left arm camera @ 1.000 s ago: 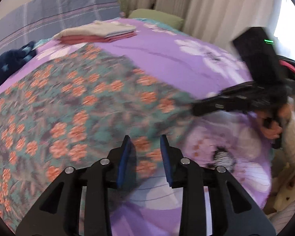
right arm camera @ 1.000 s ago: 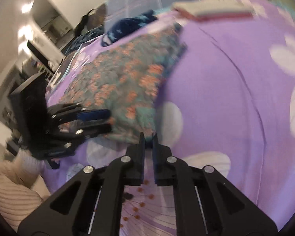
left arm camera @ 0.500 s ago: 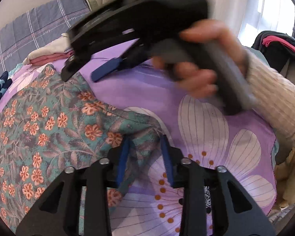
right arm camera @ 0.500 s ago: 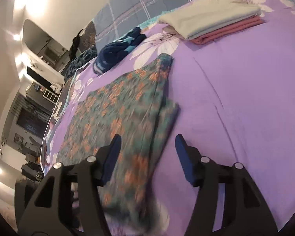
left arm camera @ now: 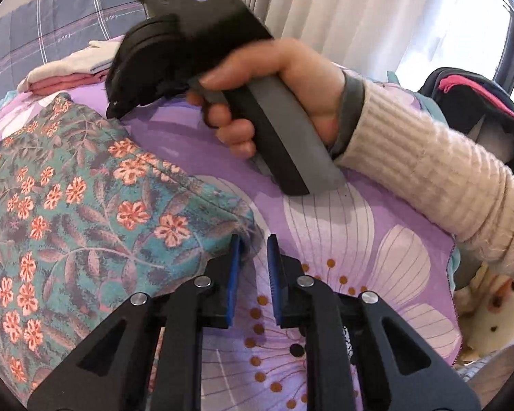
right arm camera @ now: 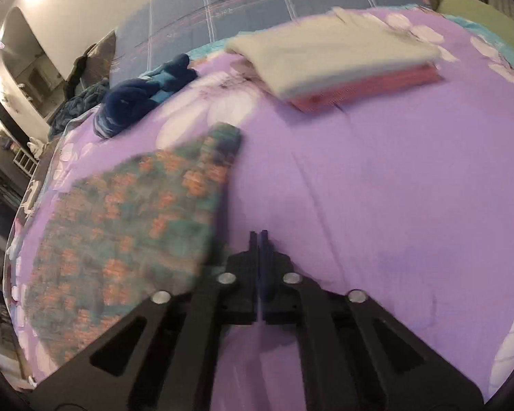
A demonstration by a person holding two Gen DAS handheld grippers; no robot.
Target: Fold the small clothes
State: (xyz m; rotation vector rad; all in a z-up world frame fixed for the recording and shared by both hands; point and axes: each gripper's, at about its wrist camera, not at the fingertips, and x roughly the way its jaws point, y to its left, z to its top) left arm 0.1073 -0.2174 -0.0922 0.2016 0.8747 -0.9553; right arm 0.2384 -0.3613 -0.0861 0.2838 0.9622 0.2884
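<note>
A teal garment with orange flowers (left arm camera: 68,212) lies flat on the purple flowered bedspread (left arm camera: 342,226); it also shows blurred in the right wrist view (right arm camera: 137,212). My left gripper (left arm camera: 253,246) is open with a narrow gap, its tips at the garment's near right corner, nothing between the pads. My right gripper (right arm camera: 259,236) is shut and empty, just right of the garment's edge. In the left wrist view the right gripper's body and the hand holding it hover over the garment's far right edge.
A folded stack of cream and pink clothes (right arm camera: 335,65) lies at the far side of the bed, also in the left wrist view (left arm camera: 68,72). A dark blue crumpled garment (right arm camera: 144,96) lies far left. A dark bag (left arm camera: 476,102) and curtains stand at right.
My right gripper has let go of the garment, swung across and beyond my left gripper, opened wide, then shut empty. My left gripper stays at the corner.
</note>
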